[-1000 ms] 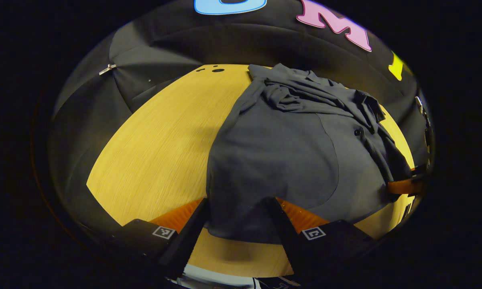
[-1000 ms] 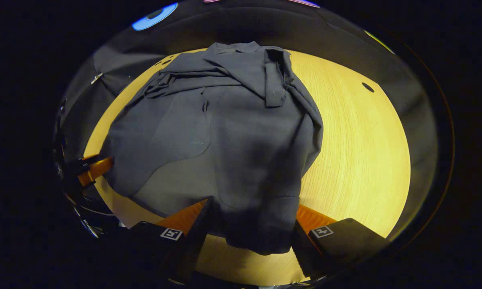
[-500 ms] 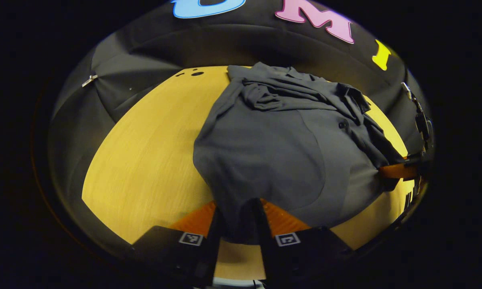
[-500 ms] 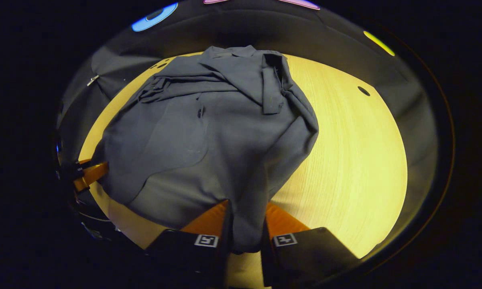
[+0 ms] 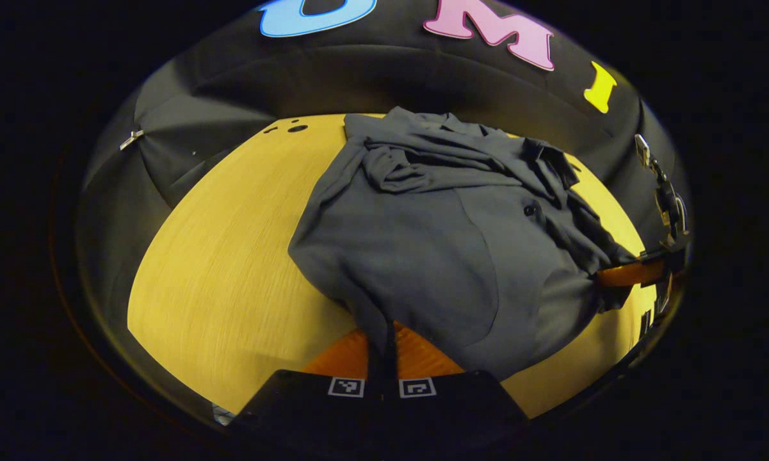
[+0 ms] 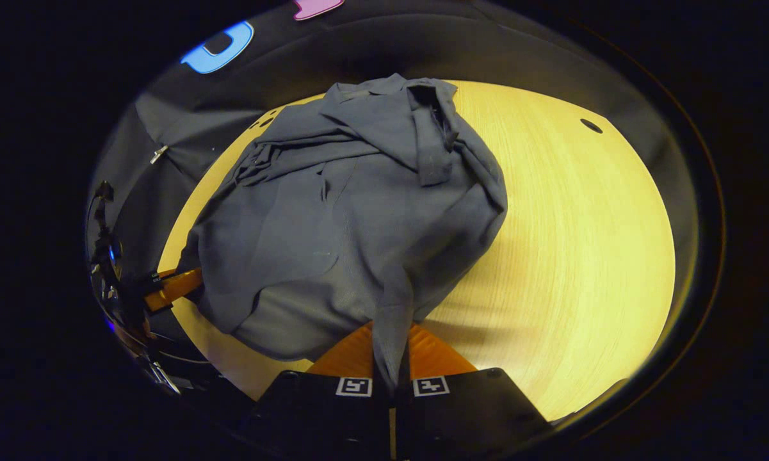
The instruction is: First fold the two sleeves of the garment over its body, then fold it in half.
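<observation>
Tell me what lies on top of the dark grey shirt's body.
Both sleeves lie bunched across the upper part of the dark grey shirt, toward the collar, on the yellow wooden table. Whatever is beneath those folds is covered.

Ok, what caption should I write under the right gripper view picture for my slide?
Right gripper shut on the near hem of a dark grey shirt lying on a wooden table.

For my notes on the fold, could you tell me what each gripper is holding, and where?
Both hold the grey garment by its near hem: left gripper and right gripper each pinch one near corner.
</observation>
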A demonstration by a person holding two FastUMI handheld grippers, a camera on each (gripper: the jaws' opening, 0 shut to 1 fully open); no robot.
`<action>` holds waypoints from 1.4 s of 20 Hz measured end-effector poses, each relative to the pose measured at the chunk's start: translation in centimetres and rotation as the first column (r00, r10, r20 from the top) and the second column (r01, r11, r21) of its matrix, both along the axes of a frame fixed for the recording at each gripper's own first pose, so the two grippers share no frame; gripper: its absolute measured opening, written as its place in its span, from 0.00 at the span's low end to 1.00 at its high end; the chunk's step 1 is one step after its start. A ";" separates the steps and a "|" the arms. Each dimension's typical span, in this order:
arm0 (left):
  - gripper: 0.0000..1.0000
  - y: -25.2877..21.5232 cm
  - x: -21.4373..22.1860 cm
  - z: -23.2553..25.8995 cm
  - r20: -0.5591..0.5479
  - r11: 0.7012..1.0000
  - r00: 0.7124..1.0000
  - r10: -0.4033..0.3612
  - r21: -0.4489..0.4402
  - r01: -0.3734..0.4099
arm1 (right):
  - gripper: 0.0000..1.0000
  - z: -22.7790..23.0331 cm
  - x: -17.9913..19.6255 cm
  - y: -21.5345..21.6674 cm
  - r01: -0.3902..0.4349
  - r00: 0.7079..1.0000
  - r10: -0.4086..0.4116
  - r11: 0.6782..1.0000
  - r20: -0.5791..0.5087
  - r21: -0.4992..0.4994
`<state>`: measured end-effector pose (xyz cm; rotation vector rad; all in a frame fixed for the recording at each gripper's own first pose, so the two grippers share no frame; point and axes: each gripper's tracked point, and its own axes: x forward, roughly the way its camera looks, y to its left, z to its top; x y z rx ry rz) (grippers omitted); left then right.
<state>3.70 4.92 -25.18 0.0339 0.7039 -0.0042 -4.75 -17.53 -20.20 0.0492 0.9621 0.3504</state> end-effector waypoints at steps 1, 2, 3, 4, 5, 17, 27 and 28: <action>0.06 -0.4 0.4 0.9 0.018 1.000 1.000 -0.001 -0.010 0.001 | 0.09 0.4 0.1 0.1 0.007 1.000 -0.007 1.000 0.009 0.004; 0.05 -0.4 0.7 1.8 0.036 1.000 0.999 -0.004 -0.018 0.004 | 0.09 0.8 0.2 0.1 0.010 1.000 -0.010 1.000 0.018 0.007; 0.06 -0.7 1.1 2.7 0.052 1.000 0.999 -0.004 -0.026 0.006 | 0.09 1.1 0.3 0.0 0.010 1.000 -0.010 1.000 0.026 0.010; 0.06 -0.8 1.4 3.5 0.066 1.000 0.998 -0.003 -0.031 0.005 | 0.09 1.5 0.5 0.1 0.010 0.999 -0.010 1.000 0.032 0.013; 0.06 -0.6 1.9 4.4 0.081 1.000 0.997 0.005 -0.028 -0.003 | 0.09 1.9 0.6 0.1 0.011 0.999 -0.012 1.000 0.039 0.019; 0.06 -2.2 8.0 12.2 0.217 0.993 0.976 0.019 -0.120 0.008 | 0.08 8.3 8.0 1.1 0.046 0.981 -0.059 0.996 0.182 0.073; 0.05 -1.0 16.2 17.1 0.313 0.971 0.941 0.127 -0.231 -0.054 | 0.08 12.0 15.5 1.9 0.074 0.961 -0.113 0.985 0.254 0.158; 0.05 -0.9 17.2 17.7 0.326 0.971 0.937 0.128 -0.233 -0.052 | 0.08 12.4 16.7 1.8 0.088 0.956 -0.132 0.981 0.261 0.173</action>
